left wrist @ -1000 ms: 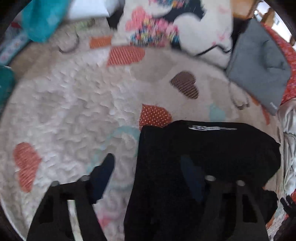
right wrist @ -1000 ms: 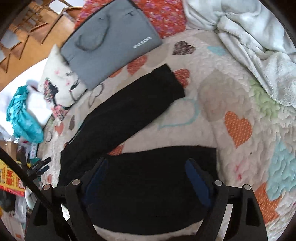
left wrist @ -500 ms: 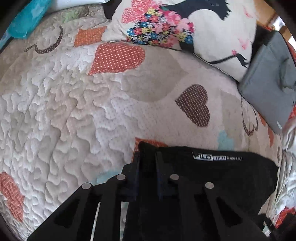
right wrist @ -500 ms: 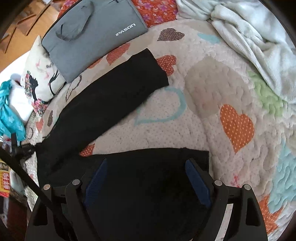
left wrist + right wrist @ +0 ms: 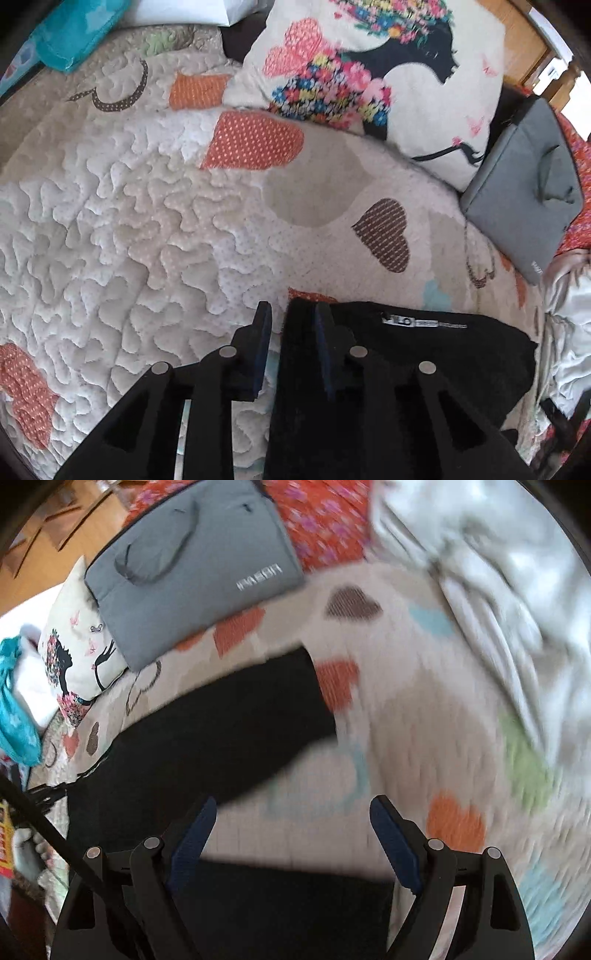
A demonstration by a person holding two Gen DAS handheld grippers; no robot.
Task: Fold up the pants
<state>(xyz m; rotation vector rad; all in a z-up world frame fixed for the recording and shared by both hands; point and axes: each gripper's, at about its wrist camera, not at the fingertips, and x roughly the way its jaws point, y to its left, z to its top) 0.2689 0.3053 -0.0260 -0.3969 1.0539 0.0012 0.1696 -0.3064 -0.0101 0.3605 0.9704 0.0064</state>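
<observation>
Pants: black, lying flat on a heart-patterned quilt, waistband label facing up.
Left gripper: narrowly parted, straddling the waistband corner; whether it pinches the cloth cannot be told.
Right gripper: spread wide above the pants, holding nothing.
Nearby: floral pillow, grey bag.

You are in a home bedroom: a bed spread with a heart-patterned quilt, a printed pillow, a rumpled white blanket, a grey laptop bag, and a wooden floor beyond.
</observation>
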